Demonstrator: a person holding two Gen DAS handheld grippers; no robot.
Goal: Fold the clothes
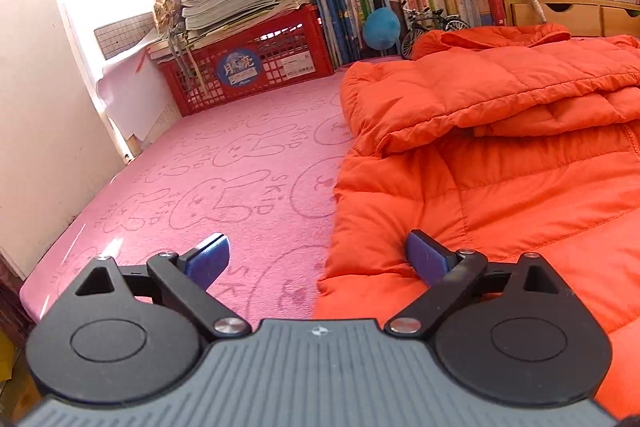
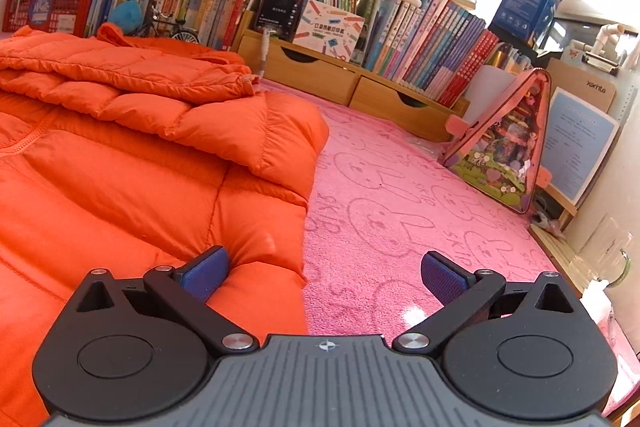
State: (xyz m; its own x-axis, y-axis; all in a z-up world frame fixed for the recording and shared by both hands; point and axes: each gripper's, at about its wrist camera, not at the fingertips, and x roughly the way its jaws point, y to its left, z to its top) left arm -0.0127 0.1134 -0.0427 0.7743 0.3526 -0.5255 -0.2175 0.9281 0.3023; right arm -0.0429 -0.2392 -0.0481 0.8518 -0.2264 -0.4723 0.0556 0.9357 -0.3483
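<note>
so, nearest to each camera, both pairs of fingers stand spread wide with nothing between them. the left gripper [image 1: 318,261] straddles the jacket's left edge: its right pad [image 1: 426,261] rests on or just over the orange fabric, while its left pad [image 1: 210,259] is over the bare pink cover [image 1: 224,171]. the right gripper [image 2: 324,273] mirrors this at the opposite edge, its left pad [image 2: 206,271] against the puffy hem and its right pad [image 2: 444,281] over the cover. whether the pads actually press the fabric i cannot tell.

a little further out lies the orange down jacket [image 1: 480,179], spread flat on the rabbit-print pink cover over the tabletop. its lower body is still one open layer, zip line showing. beyond that, both sleeves appear already brought in across the chest: the left sleeve [image 1: 440,95] lies as a thick quilted roll over the body, and from the right view the right sleeve [image 2: 168,95] sits the same way, its cuff near the middle. the hood or collar bunches at the far end.

by my reading the side folds are done and the lengthwise fold is left: the hem end near the grippers would need to be taken at both corners and carried up over the sleeves. the open fingers at the two bottom edges fit that step, not yet begun.

farthest back, a red crate [image 1: 256,67] stacked with papers, rows of books [image 2: 432,47] and a propped phone [image 2: 284,1] line the wall, well apart from the jacket.
</note>
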